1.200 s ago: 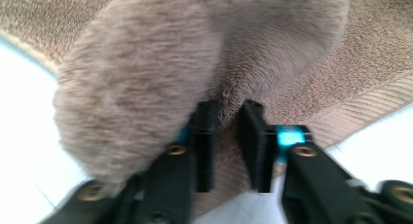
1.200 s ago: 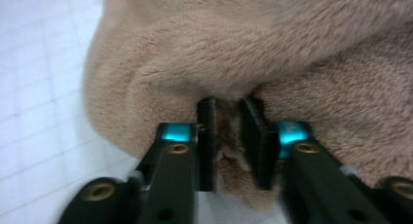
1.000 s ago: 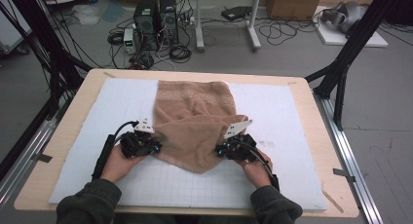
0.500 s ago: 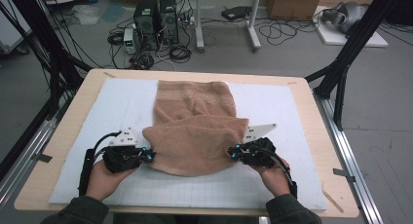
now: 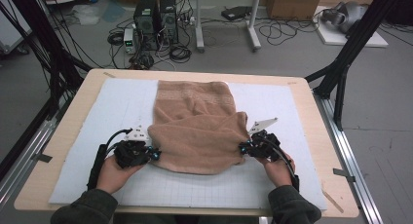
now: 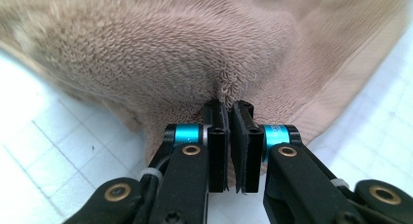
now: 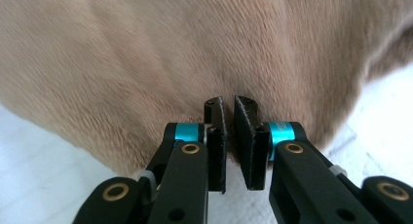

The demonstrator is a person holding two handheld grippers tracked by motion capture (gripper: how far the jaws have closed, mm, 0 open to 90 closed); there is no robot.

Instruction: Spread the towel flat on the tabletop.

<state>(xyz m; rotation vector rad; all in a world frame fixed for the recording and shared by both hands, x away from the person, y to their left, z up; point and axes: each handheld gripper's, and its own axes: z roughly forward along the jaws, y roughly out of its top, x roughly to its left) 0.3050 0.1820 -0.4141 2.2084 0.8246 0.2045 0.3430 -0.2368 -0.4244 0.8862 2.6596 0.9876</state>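
Towel on white mat, its 2 near corners pinched in left hand-held gripper and right hand-held gripper.

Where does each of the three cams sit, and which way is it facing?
High view: above the person's side, looking forward and down at the white gridded mat; forearms, both hands.
Left gripper view: on the left gripper, looking along jaws pinching the tan terry towel.
Right gripper view: on the right gripper, jaws at the towel's edge.
Shared: towel and mat.
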